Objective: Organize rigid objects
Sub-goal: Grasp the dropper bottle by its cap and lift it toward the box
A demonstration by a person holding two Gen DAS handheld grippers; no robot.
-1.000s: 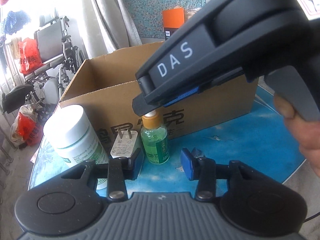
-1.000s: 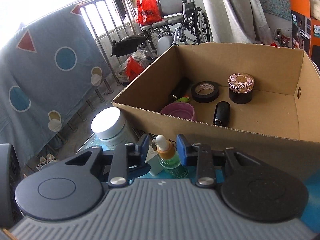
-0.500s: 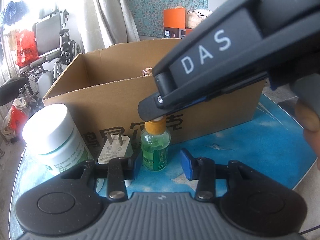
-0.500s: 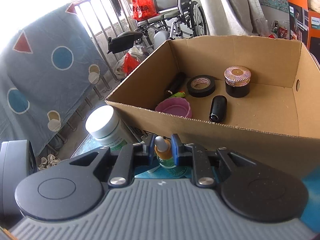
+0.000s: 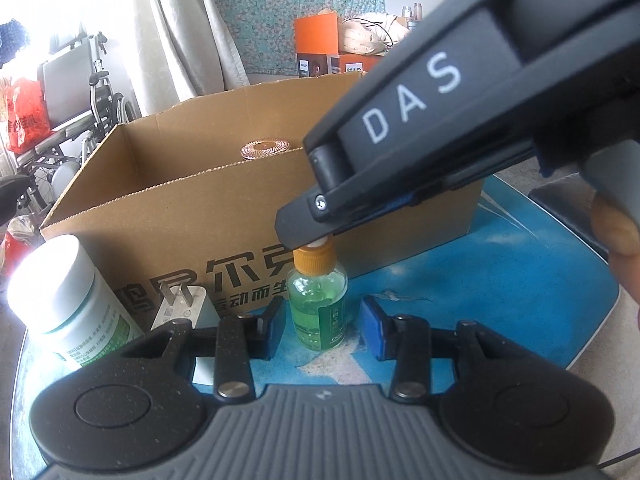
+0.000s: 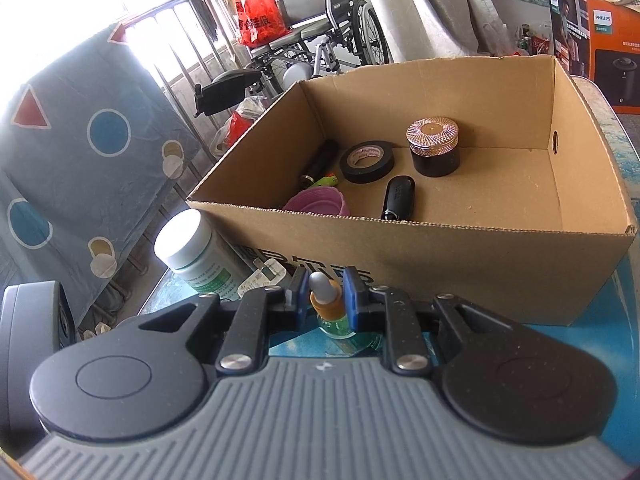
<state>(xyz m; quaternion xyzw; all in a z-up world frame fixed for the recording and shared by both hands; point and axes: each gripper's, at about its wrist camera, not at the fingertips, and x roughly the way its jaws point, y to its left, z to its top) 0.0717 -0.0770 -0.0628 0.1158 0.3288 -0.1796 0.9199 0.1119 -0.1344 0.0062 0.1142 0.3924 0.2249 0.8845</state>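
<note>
Here, the right gripper (image 6: 323, 298) is clamped on the orange cap of a small dropper bottle (image 6: 329, 307), its blue pads pressed against the cap from both sides while the green-filled bottle stands on the blue table (image 5: 520, 292), just in front of the cardboard box (image 6: 460, 264). Seen from the left wrist, the same bottle (image 5: 318, 308) sits upright under the tip of the right tool, which reaches down onto its top. The left gripper (image 5: 322, 330) stands part open and holds nothing; the bottle's lower body lies in the gap between its pads, apart from both as far as the view shows.

Beside the bottle, to its left in both views, a white plug adapter (image 5: 182, 310) and a white jar (image 5: 64, 300) with a green label wait on the table, close against the box's front wall.

Inside the box lie a roll of black tape (image 6: 367, 161), a dark jar with a pink patterned lid (image 6: 434, 146), a black capsule-shaped item (image 6: 397, 197), a pink bowl-like piece (image 6: 318, 202) and a dark tube in the far corner. By this showing the sorting is well past halfway: five or so things are boxed, the bottle is gripped but not yet lifted, and the adapter and white jar remain.
</note>
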